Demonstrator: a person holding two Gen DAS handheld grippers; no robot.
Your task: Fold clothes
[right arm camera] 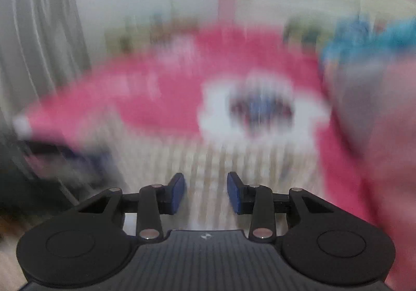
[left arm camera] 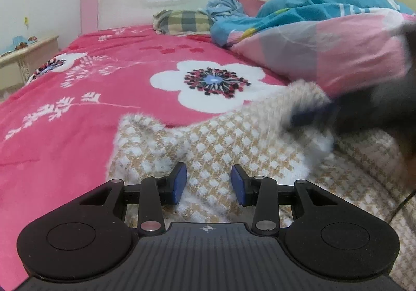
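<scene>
bed: pink floral blanket (left arm camera: 78, 88), fuzzy checked knit garment (left arm camera: 234, 140) lying flat at the near edge | my left gripper (left arm camera: 209, 183): jaws apart, nothing pinched, garment right under and ahead, running off to my right | my right gripper (right arm camera: 206, 192): jaws apart, empty, view blurred, garment ahead-below | left looks nearer.

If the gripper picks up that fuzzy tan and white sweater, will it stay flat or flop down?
The sweater would probably flop: it already lies in soft humps on the pink blanket. Its fuzzy knit looks grippy, unlikely to slip. It seems light, though that is a guess.
</scene>
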